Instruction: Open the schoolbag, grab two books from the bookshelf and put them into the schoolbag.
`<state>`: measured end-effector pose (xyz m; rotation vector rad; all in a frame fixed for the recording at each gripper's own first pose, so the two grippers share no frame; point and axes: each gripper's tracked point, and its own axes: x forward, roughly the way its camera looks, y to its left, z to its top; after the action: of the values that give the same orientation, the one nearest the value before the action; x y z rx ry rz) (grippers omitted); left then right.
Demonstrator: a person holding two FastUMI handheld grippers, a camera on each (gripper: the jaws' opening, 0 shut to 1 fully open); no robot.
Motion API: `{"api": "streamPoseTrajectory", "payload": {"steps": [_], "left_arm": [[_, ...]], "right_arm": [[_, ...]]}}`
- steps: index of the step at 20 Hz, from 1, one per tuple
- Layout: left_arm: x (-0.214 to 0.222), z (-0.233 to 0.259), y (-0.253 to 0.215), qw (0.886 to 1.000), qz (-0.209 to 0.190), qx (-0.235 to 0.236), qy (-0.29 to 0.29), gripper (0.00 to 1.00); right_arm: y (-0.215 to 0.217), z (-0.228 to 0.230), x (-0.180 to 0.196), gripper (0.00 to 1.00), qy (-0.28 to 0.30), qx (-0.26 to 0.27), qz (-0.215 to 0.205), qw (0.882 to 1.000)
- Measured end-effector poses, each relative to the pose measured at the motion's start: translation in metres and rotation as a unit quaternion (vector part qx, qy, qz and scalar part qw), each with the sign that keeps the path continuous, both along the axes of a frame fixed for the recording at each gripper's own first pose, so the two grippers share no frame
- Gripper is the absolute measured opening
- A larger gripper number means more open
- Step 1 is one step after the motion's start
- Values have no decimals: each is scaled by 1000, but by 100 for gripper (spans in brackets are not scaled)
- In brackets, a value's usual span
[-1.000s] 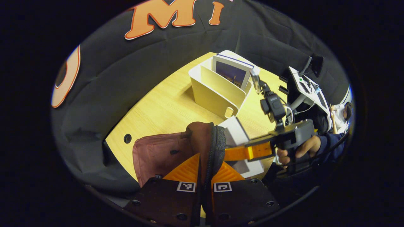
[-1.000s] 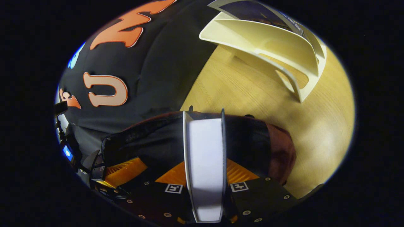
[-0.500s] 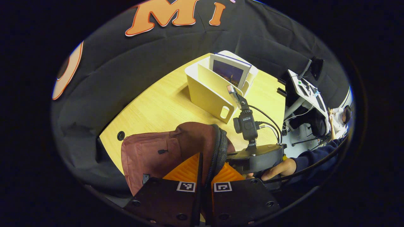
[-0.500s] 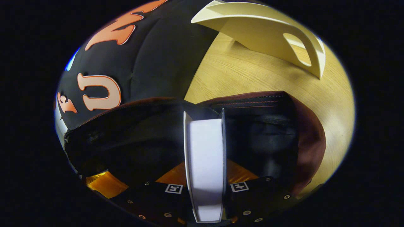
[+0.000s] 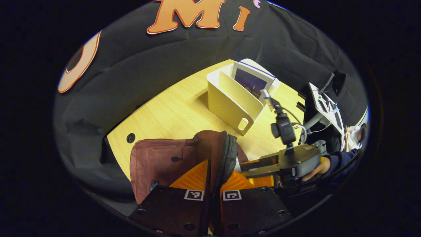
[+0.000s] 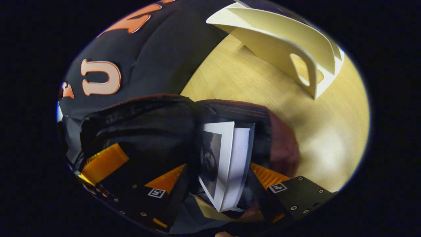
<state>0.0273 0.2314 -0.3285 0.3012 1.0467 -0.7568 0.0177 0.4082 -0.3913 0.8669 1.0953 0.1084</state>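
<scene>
Left gripper point(image 5: 210, 184) clamped on the schoolbag's point(image 5: 158, 161) zipper rim, holding the mouth up. Right gripper point(image 6: 217, 184) spread wide, its fingers clear of the book point(image 6: 227, 168), which stands part-sunk in the bag mouth. 1 more book point(image 5: 251, 82) waits in the bookshelf point(image 5: 230, 105), far right on the table point(image 5: 171, 112). Judged: bag fabric soft, collapses unsupported; books stiff, best pinched across covers near spine.

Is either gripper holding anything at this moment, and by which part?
The left gripper pinches the schoolbag by its zippered opening edge. The right gripper has its jaws spread, so the book stands unheld in the bag.
</scene>
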Motion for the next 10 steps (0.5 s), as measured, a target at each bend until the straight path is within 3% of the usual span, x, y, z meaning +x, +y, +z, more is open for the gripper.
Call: {"api": "streamPoseTrajectory", "payload": {"steps": [6, 10], "left_arm": [[-1, -8, -11, 1000, 18, -2, 9, 7], [-1, -13, -16, 1000, 26, 4, 9, 7]], "right_arm": [[-83, 65, -14, 97, -42, -32, -3, 999], [-131, 110, -22, 97, -66, -69, 32, 995]]}}
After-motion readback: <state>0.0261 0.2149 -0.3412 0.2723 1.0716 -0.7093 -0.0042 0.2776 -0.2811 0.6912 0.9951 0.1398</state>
